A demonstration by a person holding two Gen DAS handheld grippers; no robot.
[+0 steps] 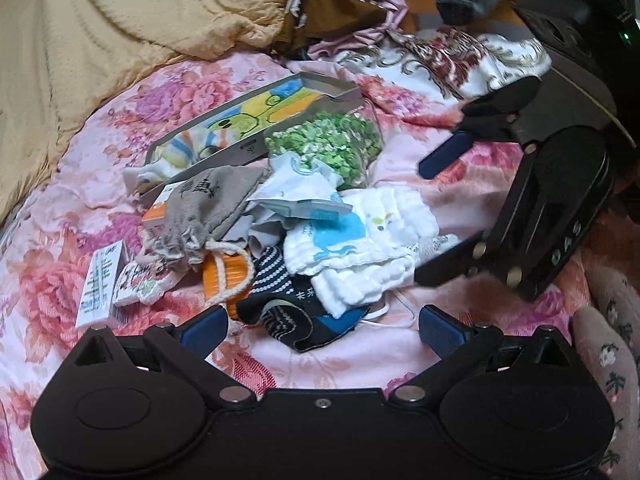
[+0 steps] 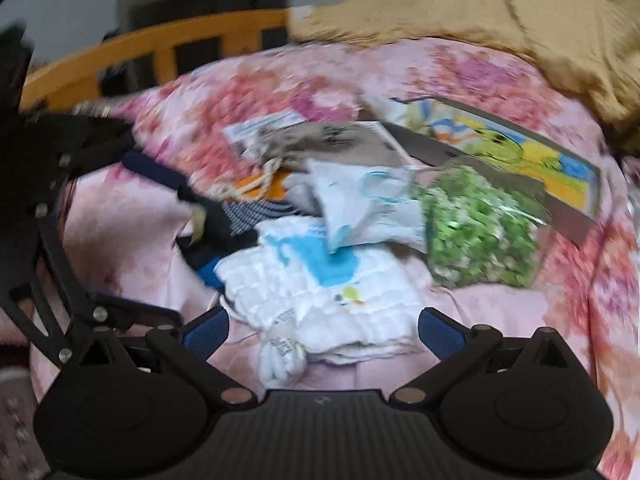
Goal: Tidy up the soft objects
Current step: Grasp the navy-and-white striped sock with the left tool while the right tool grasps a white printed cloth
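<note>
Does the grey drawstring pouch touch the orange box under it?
Touching. In the left wrist view, the grey drawstring pouch lies directly on the orange box, covering most of it.

White quilted gauze cloth (image 1: 362, 248) with blue print lay crumpled, topmost in the pile, just ahead of the left gripper (image 1: 320, 330) and directly before the right gripper (image 2: 322, 330). Dark striped sock (image 1: 280, 284) sat partly under it, nearest the left gripper's left finger. Grey drawstring pouch (image 1: 204, 208) lay farther ahead-left, cord trailing over an orange item. White-blue packet (image 1: 304, 188) rested beyond the cloth; green-printed bag (image 1: 332, 144) farthest, against a tin.
</note>
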